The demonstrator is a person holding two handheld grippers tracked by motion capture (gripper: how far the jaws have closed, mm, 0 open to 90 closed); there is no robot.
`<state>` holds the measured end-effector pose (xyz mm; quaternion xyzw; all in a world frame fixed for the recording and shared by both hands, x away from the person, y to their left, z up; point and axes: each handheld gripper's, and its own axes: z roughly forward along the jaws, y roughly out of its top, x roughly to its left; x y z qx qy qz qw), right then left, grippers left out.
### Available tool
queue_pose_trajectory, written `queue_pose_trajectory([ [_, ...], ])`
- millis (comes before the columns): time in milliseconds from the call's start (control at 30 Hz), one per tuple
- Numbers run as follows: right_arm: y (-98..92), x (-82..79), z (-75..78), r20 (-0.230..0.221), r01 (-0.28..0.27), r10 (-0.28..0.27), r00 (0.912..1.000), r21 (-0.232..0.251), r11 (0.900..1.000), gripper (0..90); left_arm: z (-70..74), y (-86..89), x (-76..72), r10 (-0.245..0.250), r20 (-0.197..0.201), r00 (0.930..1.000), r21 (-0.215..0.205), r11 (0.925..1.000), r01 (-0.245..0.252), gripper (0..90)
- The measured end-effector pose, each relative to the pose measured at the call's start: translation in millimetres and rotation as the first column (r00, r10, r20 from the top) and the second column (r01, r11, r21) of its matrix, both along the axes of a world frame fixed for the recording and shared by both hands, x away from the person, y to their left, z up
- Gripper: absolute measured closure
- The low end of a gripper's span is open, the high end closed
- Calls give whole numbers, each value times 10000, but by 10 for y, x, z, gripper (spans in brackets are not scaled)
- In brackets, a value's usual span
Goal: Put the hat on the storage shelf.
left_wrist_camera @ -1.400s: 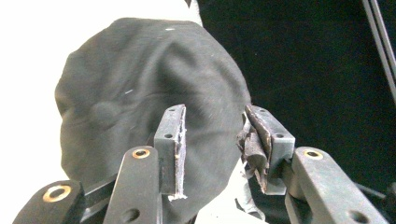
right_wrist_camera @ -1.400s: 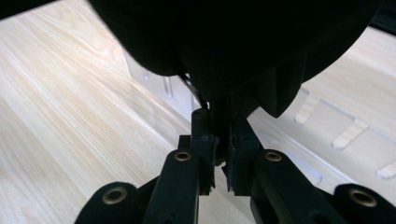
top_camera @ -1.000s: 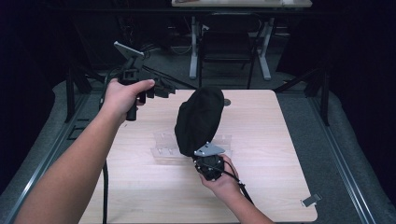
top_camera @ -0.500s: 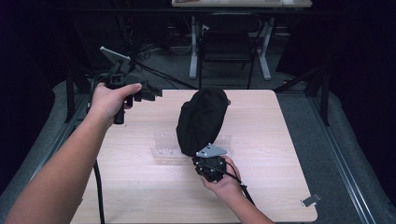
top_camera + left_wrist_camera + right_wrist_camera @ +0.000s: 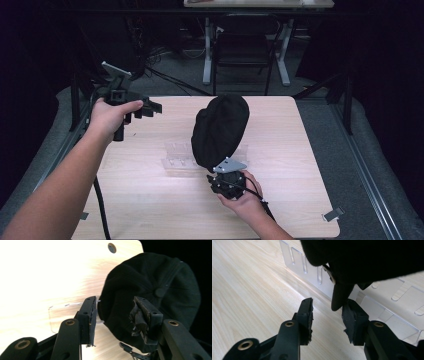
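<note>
distance is what matters: your right gripper (image 5: 227, 181) sits right under the black fabric baseball cap (image 5: 220, 131), which stands with its long axis running up and away from you over the clear slotted acrylic rack (image 5: 176, 156) on the pale wooden table (image 5: 300, 150). its jaws stand apart, the cap's back strap (image 5: 339, 296) hanging between them, touching the right-hand pad at most. your left gripper (image 5: 150, 106) hovers well apart at the table's far-left edge, jaws open and empty, aimed toward the cap's crown.
</note>
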<state>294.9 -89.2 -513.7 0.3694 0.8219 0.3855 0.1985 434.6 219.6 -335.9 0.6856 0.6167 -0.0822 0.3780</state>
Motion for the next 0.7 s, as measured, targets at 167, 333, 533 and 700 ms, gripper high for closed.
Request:
queue_pose_trajectory([
  [167, -28, -37, 9, -119, -107, 107, 9999, -1, 9999, 587, -74, 66, -27, 124, 43, 9999, 426, 9990, -126, 525],
  [333, -84, -79, 7, -303, -214, 211, 9993, -100, 9997, 566, -145, 142, -48, 199, 305, 9993, 1109, 9936, -232, 489],
  [533, -194, -114, 1, -473, -230, 222, 9986, -174, 9996, 489, -227, 208, -70, 304, 347, 9989, 1396, 9896, -349, 434],
  [700, -305, -124, -43, -506, -55, 47, 9987, -160, 9999, 420, -304, 231, -108, 302, 523, 9982, 1679, 9850, -387, 396],
])
